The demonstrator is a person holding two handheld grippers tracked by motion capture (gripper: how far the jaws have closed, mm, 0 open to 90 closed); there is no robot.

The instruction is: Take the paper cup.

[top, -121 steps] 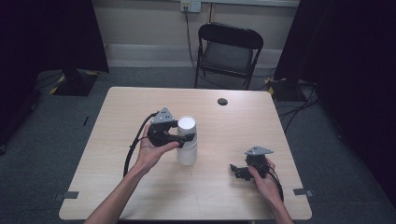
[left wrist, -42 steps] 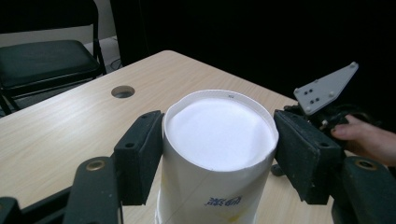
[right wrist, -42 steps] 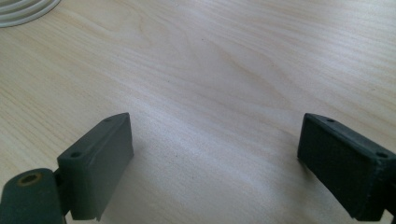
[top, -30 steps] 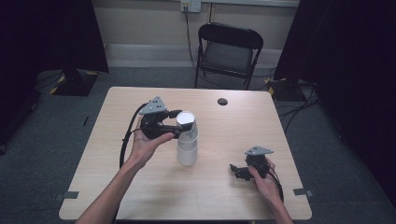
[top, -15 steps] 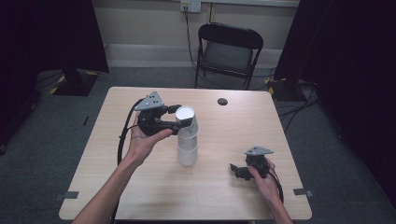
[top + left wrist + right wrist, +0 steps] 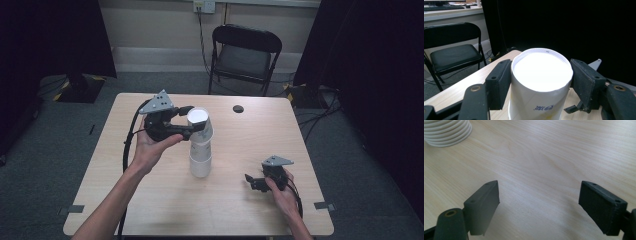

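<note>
- Dark curtains and a black folding chair [image 6: 244,52] stand behind the pale wooden table [image 6: 150,210], which sits on grey carpet.
- Your left gripper [image 6: 196,122] is clenched on the top white paper cup [image 6: 541,82], one pad on each side just under the rim, holding it tilted above the stack of white paper cups [image 6: 200,159] that stands near the table's middle.
- Treat that cup as very light, thin-walled and easy to crush or pinch oval; I judge the grip near the rolled rim to be the stiffest place to take it, with a gentle squeeze.
- Nested cups tend to cling, so the stack may lift or tip if it drags.
- Your right gripper [image 6: 255,183] rests low near the table's front right corner, jaws wide with nothing between them and having just been closing a little; the stack's ribbed base [image 6: 446,132] lies well apart from it.
- Open tabletop lies all round the stack; only a small dark round disc [image 6: 238,108] sits near the back edge.
</note>
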